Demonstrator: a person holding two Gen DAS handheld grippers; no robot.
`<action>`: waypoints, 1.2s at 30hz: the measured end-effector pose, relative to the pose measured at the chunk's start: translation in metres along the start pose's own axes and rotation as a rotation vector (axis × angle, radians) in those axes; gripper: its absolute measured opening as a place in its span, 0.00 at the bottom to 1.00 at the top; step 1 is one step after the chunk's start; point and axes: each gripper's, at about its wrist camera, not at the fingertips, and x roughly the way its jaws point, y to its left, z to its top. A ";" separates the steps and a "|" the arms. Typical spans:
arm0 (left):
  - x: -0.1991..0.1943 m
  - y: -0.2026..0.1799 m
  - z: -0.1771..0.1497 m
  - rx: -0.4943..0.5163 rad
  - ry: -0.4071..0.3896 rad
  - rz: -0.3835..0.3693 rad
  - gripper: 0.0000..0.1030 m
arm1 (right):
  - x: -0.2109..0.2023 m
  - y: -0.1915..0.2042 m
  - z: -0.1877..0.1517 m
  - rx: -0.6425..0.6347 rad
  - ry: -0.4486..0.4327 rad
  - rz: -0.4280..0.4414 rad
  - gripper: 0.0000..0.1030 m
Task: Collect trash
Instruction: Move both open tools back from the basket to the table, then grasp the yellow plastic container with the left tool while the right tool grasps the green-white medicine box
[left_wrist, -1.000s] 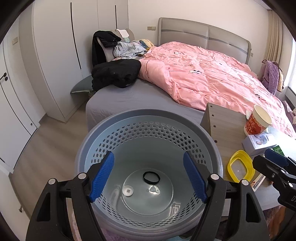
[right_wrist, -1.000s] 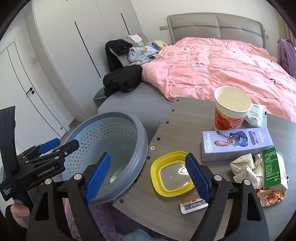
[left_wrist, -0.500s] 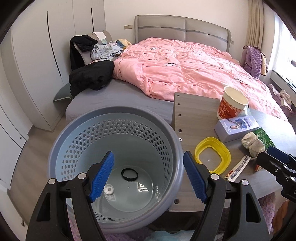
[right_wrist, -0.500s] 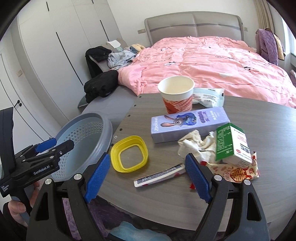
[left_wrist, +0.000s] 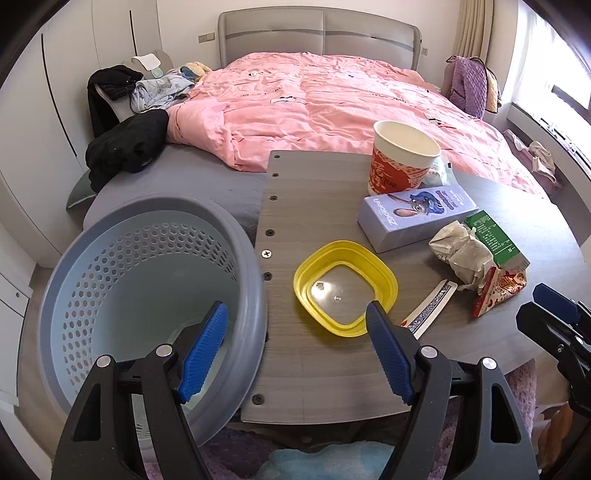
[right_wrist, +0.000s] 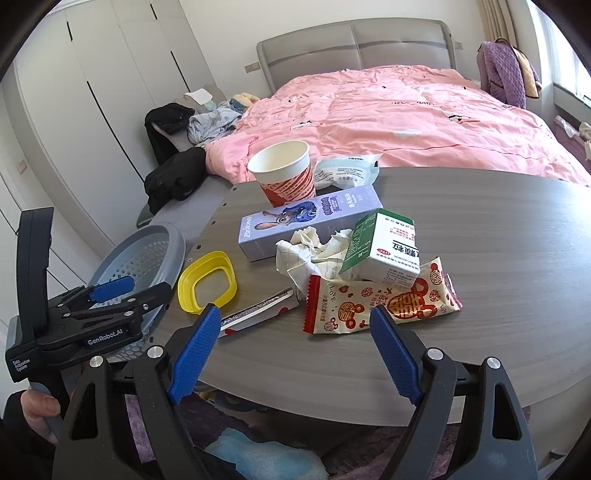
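Trash lies on a grey wooden table (right_wrist: 498, 229): a yellow lid (left_wrist: 345, 286) (right_wrist: 207, 282), a paper cup (right_wrist: 282, 171) (left_wrist: 402, 162), a purple box (right_wrist: 310, 219) (left_wrist: 413, 216), crumpled paper (right_wrist: 310, 254) (left_wrist: 461, 249), a green-white carton (right_wrist: 384, 247), a red snack wrapper (right_wrist: 380, 301) and a flat card sleeve (right_wrist: 258, 312). A blue-grey perforated basket (left_wrist: 140, 280) (right_wrist: 144, 258) stands left of the table. My left gripper (left_wrist: 295, 354) is open and empty over the basket rim and table edge. My right gripper (right_wrist: 291, 350) is open and empty in front of the wrapper.
A bed with a pink duvet (left_wrist: 332, 99) lies behind the table, with dark clothes (left_wrist: 125, 147) piled at its left. White wardrobes (right_wrist: 92, 110) line the left wall. A white packet (right_wrist: 347, 171) lies behind the cup. A purple rug (left_wrist: 517, 387) lies under the table.
Both grippers have swung right, from over the basket toward the table. The trash pile now fills the right wrist view; the basket has slid to the left. Both stay open.
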 end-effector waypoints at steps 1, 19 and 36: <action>0.003 -0.003 0.001 0.002 0.010 -0.007 0.72 | 0.000 -0.001 0.000 0.001 -0.003 0.003 0.79; 0.045 -0.032 0.015 0.011 0.134 -0.045 0.72 | 0.002 -0.017 -0.004 0.016 -0.024 0.042 0.79; 0.067 -0.039 0.028 0.016 0.135 -0.028 0.74 | 0.007 -0.029 0.001 0.040 -0.016 0.043 0.79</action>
